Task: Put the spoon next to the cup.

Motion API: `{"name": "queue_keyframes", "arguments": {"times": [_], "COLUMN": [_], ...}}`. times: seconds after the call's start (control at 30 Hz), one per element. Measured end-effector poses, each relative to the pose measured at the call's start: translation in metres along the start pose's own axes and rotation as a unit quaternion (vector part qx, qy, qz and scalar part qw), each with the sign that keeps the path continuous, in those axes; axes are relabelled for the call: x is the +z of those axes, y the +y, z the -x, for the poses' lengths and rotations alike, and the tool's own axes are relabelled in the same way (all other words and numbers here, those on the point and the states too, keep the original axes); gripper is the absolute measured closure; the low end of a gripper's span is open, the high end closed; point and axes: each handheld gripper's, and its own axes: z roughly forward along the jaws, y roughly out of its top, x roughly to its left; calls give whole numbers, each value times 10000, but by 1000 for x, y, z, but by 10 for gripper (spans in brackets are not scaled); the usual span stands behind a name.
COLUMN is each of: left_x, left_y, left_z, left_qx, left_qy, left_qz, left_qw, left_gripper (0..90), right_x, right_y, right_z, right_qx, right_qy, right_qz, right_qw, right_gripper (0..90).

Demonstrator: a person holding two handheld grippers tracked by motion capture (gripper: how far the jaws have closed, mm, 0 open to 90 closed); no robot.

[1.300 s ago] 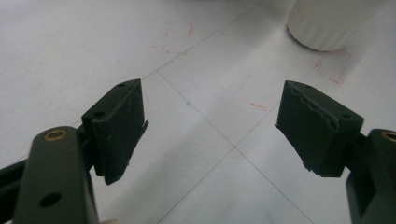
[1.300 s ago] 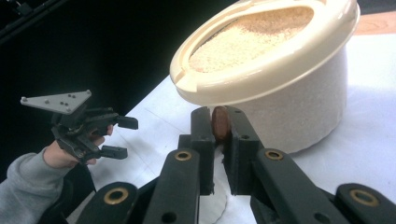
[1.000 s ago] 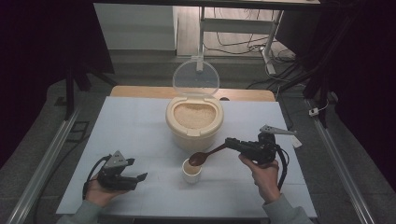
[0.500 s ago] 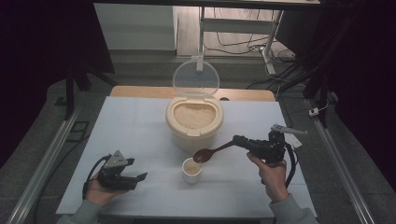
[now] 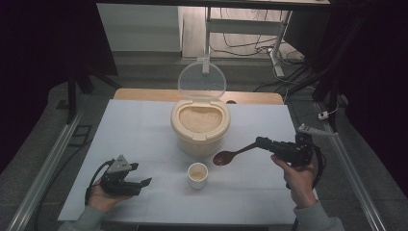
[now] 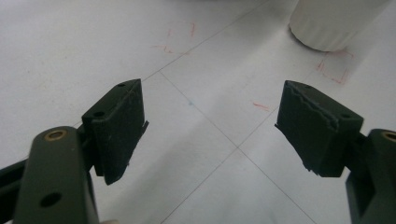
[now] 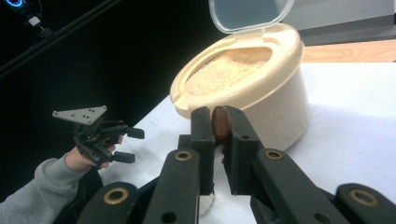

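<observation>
Dark surroundings frame a white counter (image 5: 144, 125) with faint grid lines, a wooden edge showing along its far side near the upper middle of the high view.

At the lower left of that view, a hand in a grey sleeve holds the left tool (image 5: 139, 184) low over the counter. Its jaws stand spread wide apart with nothing between them; the left gripper view shows bare counter with red marks in the gap, and the base of a white cup (image 6: 334, 23) at the upper right of the frame, well clear of the pads.

At the centre of the high view stands a cream rice container (image 5: 199, 132), its clear lid (image 5: 202, 81) hinged upright at the back and the grain surface open to view. Just below it in the frame sits the small white cup (image 5: 197, 175), apart from the container.

Right of the cup, a brown wooden spoon (image 5: 226, 156) hangs above the counter, its bowl just beside the container's lower right side and up and to the right of the cup. The right tool (image 5: 262, 142), in the lower right of the frame, is pressed together on the spoon's handle; in the right gripper view the spoon (image 7: 219, 123) sits pinched between the two jaws, with the container behind it.
</observation>
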Motion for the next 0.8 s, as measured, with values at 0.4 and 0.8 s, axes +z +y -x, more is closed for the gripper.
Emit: {"name": "queue_keyframes", "arguments": {"times": [0.4, 0.8], "left_x": [0, 2], "left_y": [0, 1], "left_z": [0, 0], "left_qx": [7, 34], "left_qy": [-7, -14], "left_qz": [-8, -43], "left_qw": [10000, 10000], "left_gripper": [229, 229], "right_x": [-5, 15], "right_y": [-1, -7], "right_z": [11, 11], "right_qx": [-64, -116], "right_qy": [-60, 209], "right_qz": [-649, -1378], "right_qw": [9979, 9902], "right_gripper": [827, 827]}}
